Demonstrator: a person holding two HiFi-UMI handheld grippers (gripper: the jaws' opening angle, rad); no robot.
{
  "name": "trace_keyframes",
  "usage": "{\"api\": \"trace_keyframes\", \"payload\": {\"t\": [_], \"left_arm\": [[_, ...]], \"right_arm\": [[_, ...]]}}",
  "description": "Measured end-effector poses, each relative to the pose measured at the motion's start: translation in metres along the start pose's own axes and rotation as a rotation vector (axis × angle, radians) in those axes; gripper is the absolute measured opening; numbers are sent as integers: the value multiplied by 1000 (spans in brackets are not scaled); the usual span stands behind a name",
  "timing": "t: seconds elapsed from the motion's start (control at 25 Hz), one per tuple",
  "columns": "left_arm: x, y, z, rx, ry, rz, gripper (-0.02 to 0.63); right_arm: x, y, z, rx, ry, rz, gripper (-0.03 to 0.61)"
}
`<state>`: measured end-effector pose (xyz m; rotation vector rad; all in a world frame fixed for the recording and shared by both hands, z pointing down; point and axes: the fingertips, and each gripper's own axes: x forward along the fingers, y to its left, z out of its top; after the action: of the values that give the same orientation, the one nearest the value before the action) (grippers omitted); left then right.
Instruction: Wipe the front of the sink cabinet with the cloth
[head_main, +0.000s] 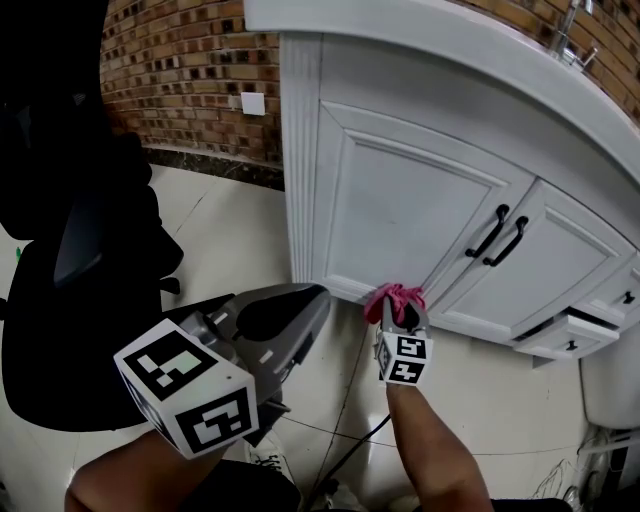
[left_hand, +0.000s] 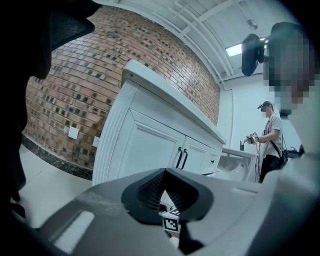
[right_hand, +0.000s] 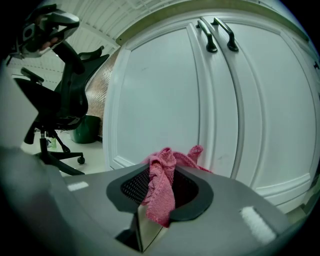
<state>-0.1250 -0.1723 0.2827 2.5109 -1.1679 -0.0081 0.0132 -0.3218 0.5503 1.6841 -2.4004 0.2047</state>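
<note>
The white sink cabinet (head_main: 420, 210) has two panel doors with black handles (head_main: 498, 236). My right gripper (head_main: 398, 312) is shut on a pink cloth (head_main: 393, 297), which sits against the bottom rail of the left door. In the right gripper view the cloth (right_hand: 162, 187) bunches out between the jaws of that gripper (right_hand: 160, 195), close to the door panel (right_hand: 160, 95). My left gripper (head_main: 303, 308) hangs lower left, away from the cabinet, shut with nothing in it. In the left gripper view its jaws (left_hand: 165, 192) point toward the cabinet (left_hand: 145, 150).
A black office chair (head_main: 70, 250) stands on the pale floor at left. Behind it is a brick wall with a white socket (head_main: 253, 103). Small drawers (head_main: 572, 342) sit at the cabinet's right. A cable (head_main: 350, 450) lies on the floor. A person (left_hand: 270, 137) stands far off.
</note>
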Motion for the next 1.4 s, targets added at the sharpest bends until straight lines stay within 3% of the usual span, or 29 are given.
{"api": "trace_keyframes", "payload": {"t": [0.24,0.36,0.52,0.84,1.0,1.12,1.4], "left_arm": [[-6,6,2,8,-14,23,6],[-13,11,1,6,-14,40,6],[-22,17,1,7,-17,54,6],[-28,21,12,5,-64,67,6],[-25,19,11,14,-59,63,6],[-27,22,12,12,-65,69,6],[-33,28,13,5,-72,76,6]], "right_arm": [[-1,2,1,25,110,13,109],[-11,12,20,35,99,35,109],[-34,39,79,17,-22,86,109],[-82,89,280,-186,-415,158,109],[-88,100,359,-260,-530,144,109],[-79,111,382,-295,-545,140,109],[-59,127,386,-308,-565,107,109]]}}
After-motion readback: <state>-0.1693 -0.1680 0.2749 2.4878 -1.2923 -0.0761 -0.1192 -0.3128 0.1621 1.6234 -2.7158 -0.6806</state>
